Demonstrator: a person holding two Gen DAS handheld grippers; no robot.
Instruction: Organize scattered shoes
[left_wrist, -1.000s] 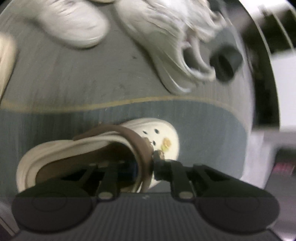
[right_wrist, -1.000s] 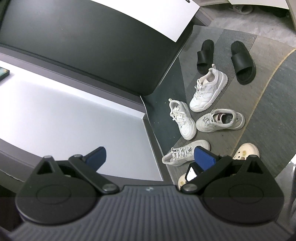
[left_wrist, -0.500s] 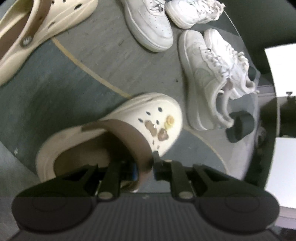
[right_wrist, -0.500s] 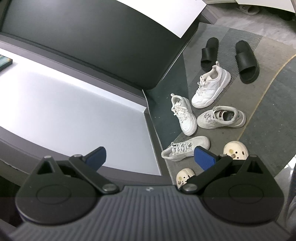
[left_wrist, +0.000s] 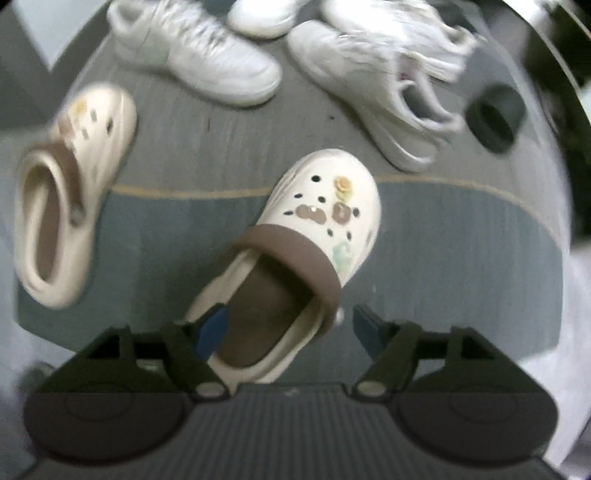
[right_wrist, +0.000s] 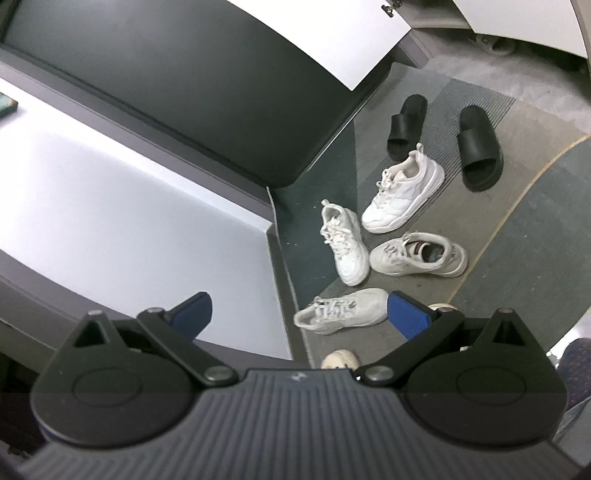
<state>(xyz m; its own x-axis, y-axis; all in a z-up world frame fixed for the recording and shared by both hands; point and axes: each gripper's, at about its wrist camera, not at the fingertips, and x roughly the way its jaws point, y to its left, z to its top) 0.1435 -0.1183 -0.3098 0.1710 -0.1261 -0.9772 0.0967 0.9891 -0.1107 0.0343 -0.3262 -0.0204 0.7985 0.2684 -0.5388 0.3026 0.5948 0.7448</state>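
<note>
Now left hand-held gripper (left_wrist: 288, 325) just opened, released over cream clog (left_wrist: 295, 254) on rug (left_wrist: 461, 236); 2nd clog (left_wrist: 70, 192) left, white sneakers (left_wrist: 199, 55) beyond. Right hand-held gripper (right_wrist: 299, 314) wide apart, empty, above tabletop (right_wrist: 110, 206) edge; black slides (right_wrist: 480, 147) farther off.

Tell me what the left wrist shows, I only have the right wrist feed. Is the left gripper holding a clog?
Observer: No. The left gripper is open and its jaws have just been opening. The cream clog has its heel end between the fingers, but the pads are not pressing on it.
Operator: Where's its mate? I only get toe tips.
Observer: The second clog lies to the left in that view, apart from the first. Both toes point toward the sneakers.
Operator: Anything crowding the toe?
Observer: The nearest white sneaker lies beyond the toe, across the tan stripe, and is not touching it.
</note>
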